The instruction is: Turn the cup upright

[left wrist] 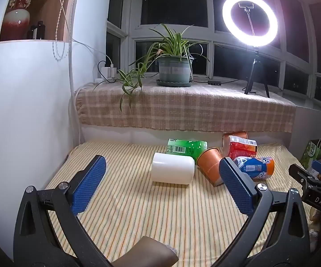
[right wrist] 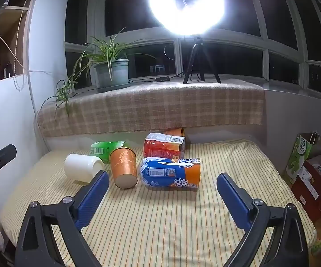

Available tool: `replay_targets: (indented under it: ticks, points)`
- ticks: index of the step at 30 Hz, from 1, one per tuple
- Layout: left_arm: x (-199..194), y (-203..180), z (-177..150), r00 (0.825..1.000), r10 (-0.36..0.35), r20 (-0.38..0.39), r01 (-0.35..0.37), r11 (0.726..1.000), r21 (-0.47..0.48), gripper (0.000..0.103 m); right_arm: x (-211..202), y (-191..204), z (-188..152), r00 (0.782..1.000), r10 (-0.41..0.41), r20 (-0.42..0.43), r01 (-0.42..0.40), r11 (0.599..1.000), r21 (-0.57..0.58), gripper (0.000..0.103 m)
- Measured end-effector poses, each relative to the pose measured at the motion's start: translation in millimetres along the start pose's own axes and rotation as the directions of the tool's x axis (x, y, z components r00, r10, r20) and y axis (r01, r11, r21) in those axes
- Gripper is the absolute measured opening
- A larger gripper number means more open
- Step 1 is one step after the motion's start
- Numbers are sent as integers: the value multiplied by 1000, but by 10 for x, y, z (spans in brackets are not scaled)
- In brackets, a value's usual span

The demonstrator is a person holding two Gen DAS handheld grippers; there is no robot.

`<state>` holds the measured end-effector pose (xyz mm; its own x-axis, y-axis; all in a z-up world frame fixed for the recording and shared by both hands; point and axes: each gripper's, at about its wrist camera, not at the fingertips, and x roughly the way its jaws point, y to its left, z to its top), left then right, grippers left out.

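Observation:
Several cups lie on their sides on the striped table cloth [left wrist: 160, 211]. A white cup [left wrist: 172, 169] lies nearest, straight ahead of my open, empty left gripper [left wrist: 162, 166]. Behind it lie a green cup [left wrist: 187, 148], an orange cup [left wrist: 210, 166], a red cup [left wrist: 240, 146] and a blue-and-orange cup [left wrist: 255, 168]. In the right wrist view my right gripper [right wrist: 162, 182] is open and empty, just in front of the blue-and-orange cup [right wrist: 171, 172] and the orange cup [right wrist: 123, 166], with the white cup [right wrist: 82, 166] to the left.
A ledge with a checked cloth [left wrist: 182, 109] rises behind the cups, bearing a potted plant [left wrist: 173, 69] and a ring light on a tripod [left wrist: 250, 20]. A white wall [left wrist: 27, 100] stands on the left. Bags and boxes [right wrist: 311, 173] sit off the table's right edge.

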<state>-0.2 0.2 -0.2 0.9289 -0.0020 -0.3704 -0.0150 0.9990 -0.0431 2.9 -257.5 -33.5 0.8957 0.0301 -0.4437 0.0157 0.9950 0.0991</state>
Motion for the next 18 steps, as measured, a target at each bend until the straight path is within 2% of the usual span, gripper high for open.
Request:
replay_targets:
  ticks: [7, 13, 18]
  points:
    - [-1, -13, 3, 1000, 7, -1, -7, 1000, 12, 103, 5, 22, 2, 1000, 2, -2, -2, 1000, -8, 100]
    - [3, -11, 1, 1000, 4, -4, -4, 1000, 14, 103, -33, -108, 10, 1000, -1, 0, 1, 1000, 4, 100]
    - [6, -11, 1, 1000, 4, -5, -4, 1000, 14, 103, -4, -15, 8, 1000, -10, -1, 9, 1000, -6, 101]
